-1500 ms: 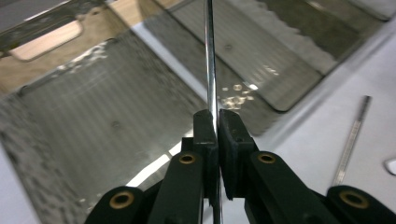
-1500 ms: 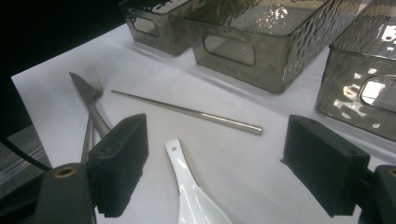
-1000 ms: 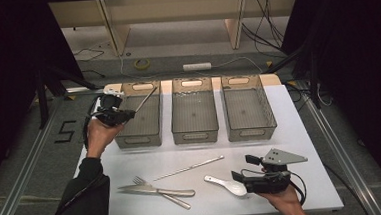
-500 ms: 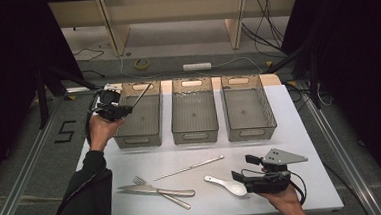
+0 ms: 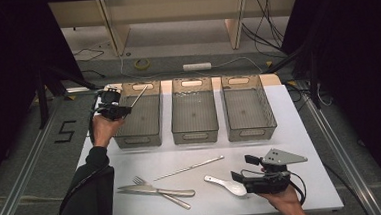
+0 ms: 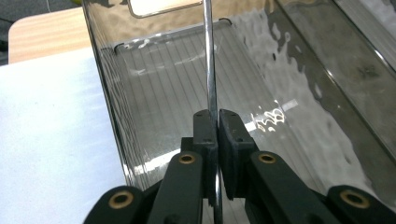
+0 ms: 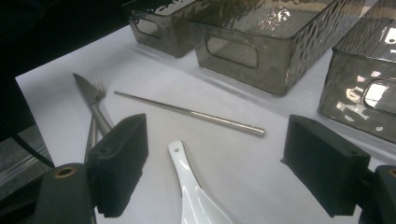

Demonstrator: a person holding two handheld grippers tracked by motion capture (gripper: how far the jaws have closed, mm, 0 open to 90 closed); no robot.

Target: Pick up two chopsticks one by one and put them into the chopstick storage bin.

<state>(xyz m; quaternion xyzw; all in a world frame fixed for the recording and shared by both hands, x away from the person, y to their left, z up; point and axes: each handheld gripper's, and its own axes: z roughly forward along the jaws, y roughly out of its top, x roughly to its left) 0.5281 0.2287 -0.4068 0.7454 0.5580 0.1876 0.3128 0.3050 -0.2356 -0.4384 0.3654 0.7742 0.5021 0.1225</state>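
A metal chopstick [image 6: 209, 56] is held pinched between the closed jaws of the left gripper [image 5: 121, 110], slanting over the left bin [image 5: 140, 113] at the far left of the counter [image 5: 300, 131]. Because the rod is thin and smooth and is clamped near one end, it may pivot or slip in the pads; if released while it lies across the bin's wall, it may tip out onto the counter. The right gripper [image 7: 215, 163] is held wide open and empty at the near right, just over a white spoon [image 7: 191, 196], beside a second chopstick [image 7: 191, 113], a fork [image 5: 156, 186] and a knife [image 5: 156, 190].
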